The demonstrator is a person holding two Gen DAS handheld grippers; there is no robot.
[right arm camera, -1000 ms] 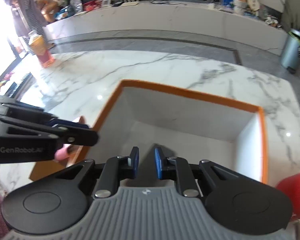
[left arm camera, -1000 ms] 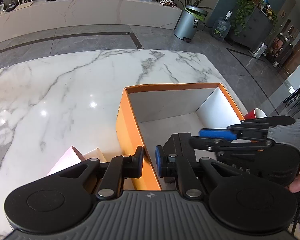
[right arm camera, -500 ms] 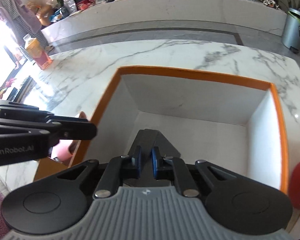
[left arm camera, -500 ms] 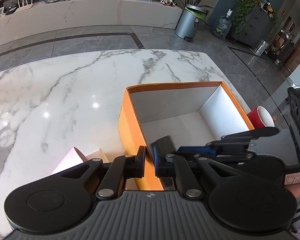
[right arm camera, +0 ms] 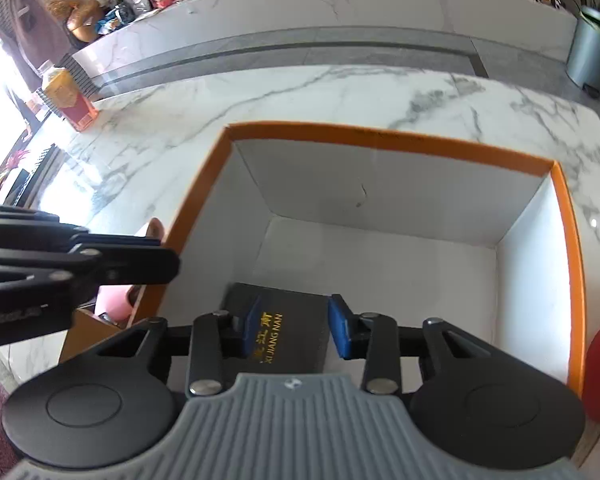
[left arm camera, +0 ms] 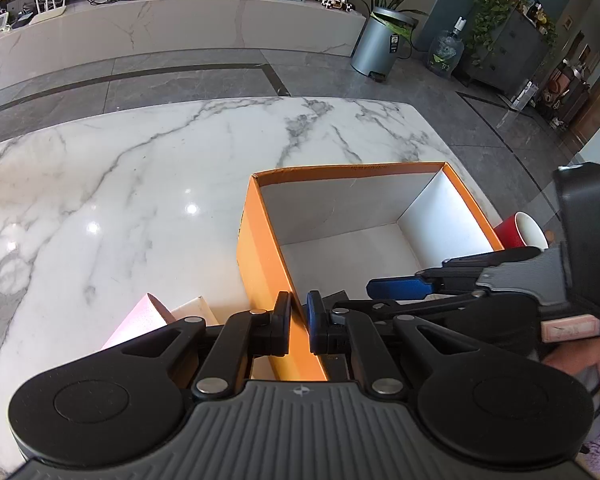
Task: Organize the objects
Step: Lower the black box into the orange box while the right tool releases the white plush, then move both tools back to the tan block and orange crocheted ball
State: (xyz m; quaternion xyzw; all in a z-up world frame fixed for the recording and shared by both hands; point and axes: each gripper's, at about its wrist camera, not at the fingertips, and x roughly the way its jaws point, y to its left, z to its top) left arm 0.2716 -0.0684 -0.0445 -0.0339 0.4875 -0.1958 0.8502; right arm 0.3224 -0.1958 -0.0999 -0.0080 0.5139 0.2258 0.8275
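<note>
An orange box [left arm camera: 260, 248] with a white inside stands on the marble table [left arm camera: 120, 184]; it also shows in the right wrist view [right arm camera: 380, 138]. My left gripper [left arm camera: 299, 326] is shut on the box's near left wall. A black box with gold lettering [right arm camera: 284, 328] lies on the orange box's floor. My right gripper [right arm camera: 294, 326] is open just above it, fingers on either side. The right gripper also shows in the left wrist view [left arm camera: 400, 286], inside the orange box.
A pink and a cream box [left arm camera: 148, 316] lie left of the orange box. A red cup [left arm camera: 520, 230] stands to its right. An orange drink bottle [right arm camera: 68, 96] stands far left on the table. The table edge runs behind the box.
My right gripper lowered the black box into the orange box, then opened and let it go. My left gripper kept its hold on the box wall.
</note>
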